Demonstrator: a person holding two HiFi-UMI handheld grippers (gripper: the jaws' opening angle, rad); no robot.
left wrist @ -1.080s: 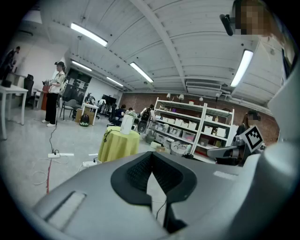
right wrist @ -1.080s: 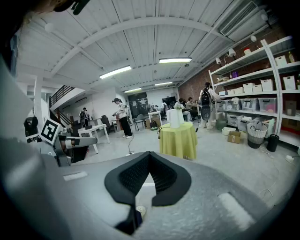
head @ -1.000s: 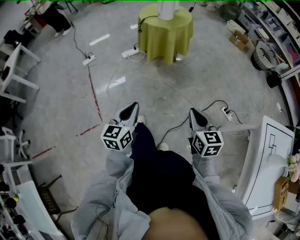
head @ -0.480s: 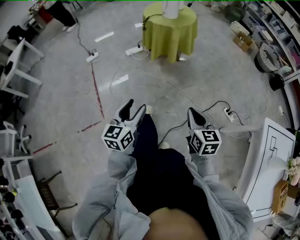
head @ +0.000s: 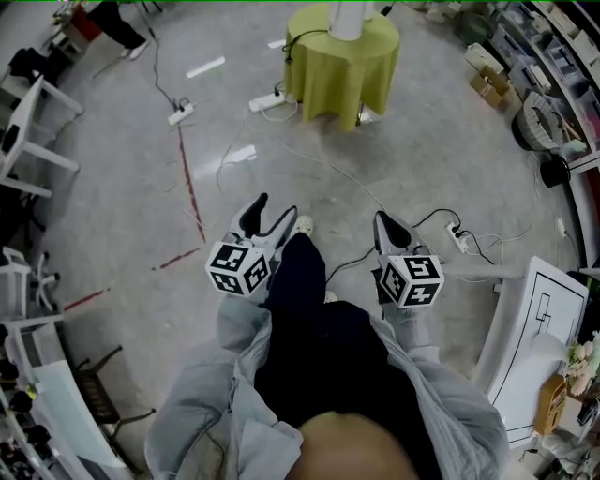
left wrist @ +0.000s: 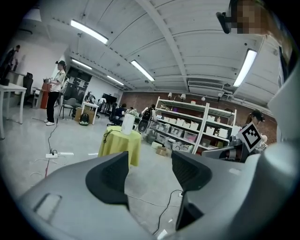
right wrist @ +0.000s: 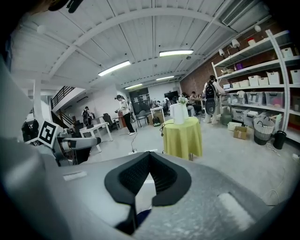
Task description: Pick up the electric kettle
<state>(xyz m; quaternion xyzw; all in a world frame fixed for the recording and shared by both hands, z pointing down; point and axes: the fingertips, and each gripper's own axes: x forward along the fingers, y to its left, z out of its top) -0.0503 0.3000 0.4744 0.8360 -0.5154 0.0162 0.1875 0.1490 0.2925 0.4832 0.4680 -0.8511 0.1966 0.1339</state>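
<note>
The white electric kettle (head: 347,14) stands far ahead on a round table draped in yellow-green cloth (head: 342,66). It also shows in the left gripper view as a white kettle (left wrist: 127,124) and in the right gripper view as a kettle (right wrist: 178,114). My left gripper (head: 270,214) is held at waist height over the floor. Its jaws are opening, with nothing between them (left wrist: 150,161). My right gripper (head: 389,228) is beside it, shut and empty (right wrist: 150,157). Both point toward the table, well short of it.
Cables and power strips (head: 181,114) lie on the concrete floor, and another strip (head: 457,237) lies near my right gripper. A white cabinet (head: 534,328) stands at the right, white tables (head: 28,141) at the left, and storage shelves (left wrist: 197,131) behind. People stand far off.
The left gripper's jaws went from shut to wide apart. Both grippers and the person edged forward toward the round table. The right gripper stayed shut.
</note>
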